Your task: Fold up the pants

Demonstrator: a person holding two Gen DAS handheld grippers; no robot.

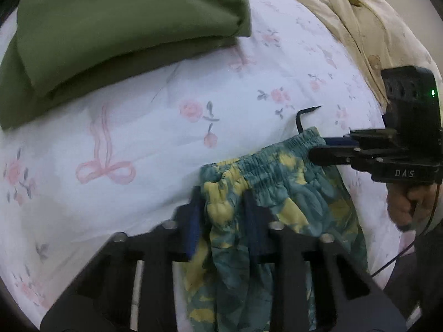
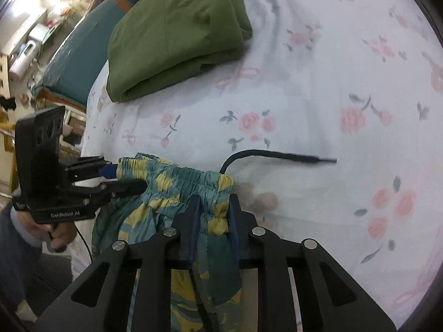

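Teal and yellow patterned pants hang by their elastic waistband over a floral bed sheet. My left gripper is shut on the waistband's left end, with the fabric bunched between its blue pads. Coming in from the right, my right gripper is clamped on the other end. In the right wrist view the right gripper pinches the waistband of the pants, and the left gripper grips it from the left. A black drawstring lies out on the sheet. The legs drop out of sight below.
A folded green cloth lies at the far left of the bed, also the green cloth in the right wrist view. A cream quilt is heaped at the far right. A person's hand holds the right gripper's handle. A teal cushion stands beyond the bed.
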